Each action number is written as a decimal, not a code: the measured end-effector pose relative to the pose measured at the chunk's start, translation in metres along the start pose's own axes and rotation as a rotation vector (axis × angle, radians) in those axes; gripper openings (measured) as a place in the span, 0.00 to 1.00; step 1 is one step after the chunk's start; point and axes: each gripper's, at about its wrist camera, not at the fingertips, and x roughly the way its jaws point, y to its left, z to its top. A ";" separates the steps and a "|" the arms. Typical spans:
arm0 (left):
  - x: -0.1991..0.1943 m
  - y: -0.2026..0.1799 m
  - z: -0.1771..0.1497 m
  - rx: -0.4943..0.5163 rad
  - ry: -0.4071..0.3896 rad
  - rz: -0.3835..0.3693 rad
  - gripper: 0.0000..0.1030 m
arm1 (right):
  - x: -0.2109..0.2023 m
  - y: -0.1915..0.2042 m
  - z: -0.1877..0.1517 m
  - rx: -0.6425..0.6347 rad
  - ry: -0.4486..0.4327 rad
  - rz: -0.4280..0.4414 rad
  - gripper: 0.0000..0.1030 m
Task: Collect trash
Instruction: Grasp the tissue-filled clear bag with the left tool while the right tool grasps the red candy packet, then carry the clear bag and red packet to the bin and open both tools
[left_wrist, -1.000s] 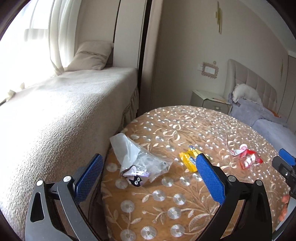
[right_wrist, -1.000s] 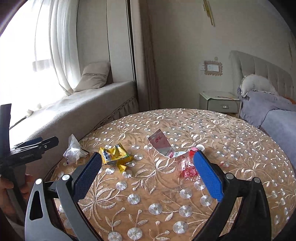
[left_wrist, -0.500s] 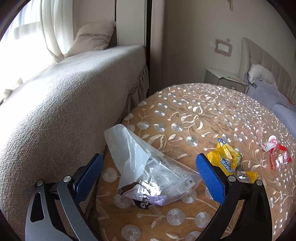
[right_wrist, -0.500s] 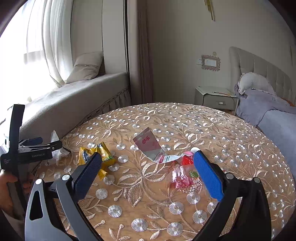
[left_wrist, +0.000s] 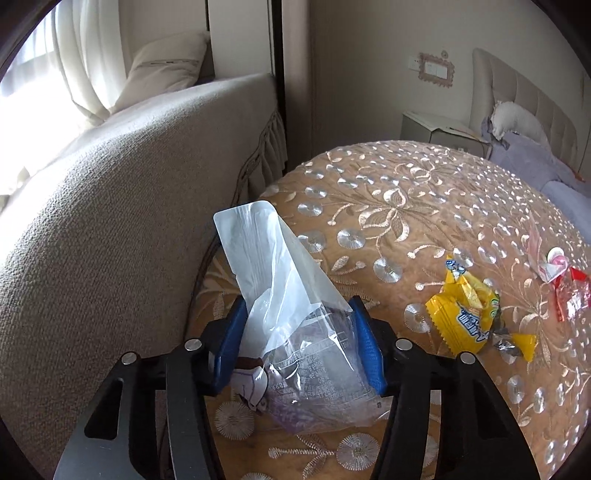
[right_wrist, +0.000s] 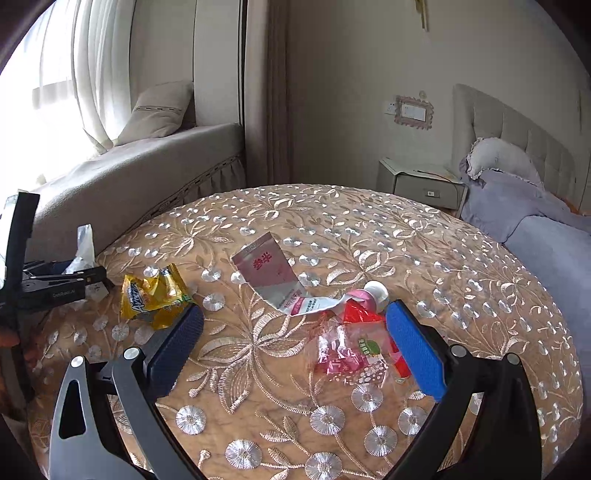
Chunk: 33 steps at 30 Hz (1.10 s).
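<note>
A clear plastic bag with a cartoon print lies at the left edge of the round embroidered table. My left gripper is shut on the clear bag, pads pressing both its sides; it also shows in the right wrist view. A yellow snack wrapper lies right of it, also seen in the right wrist view. My right gripper is open above the table, a red and clear candy wrapper beside its right pad. A flattened pink tube lies beyond.
A beige window seat with a cushion runs along the table's left edge. A bed and a nightstand stand at the right rear. The red wrapper also shows in the left wrist view.
My left gripper moved forward and closed its pads on the clear bag. My right gripper moved forward and lower toward the red wrapper, still open.
</note>
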 end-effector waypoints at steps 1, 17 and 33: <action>-0.006 -0.001 0.001 -0.003 -0.016 -0.008 0.52 | 0.003 -0.002 0.000 0.002 0.008 -0.017 0.96; -0.074 -0.071 -0.004 0.120 -0.123 -0.200 0.52 | 0.043 -0.029 -0.016 0.092 0.236 -0.034 0.31; -0.168 -0.150 -0.042 0.230 -0.213 -0.398 0.52 | -0.168 -0.025 -0.007 -0.023 -0.153 -0.069 0.24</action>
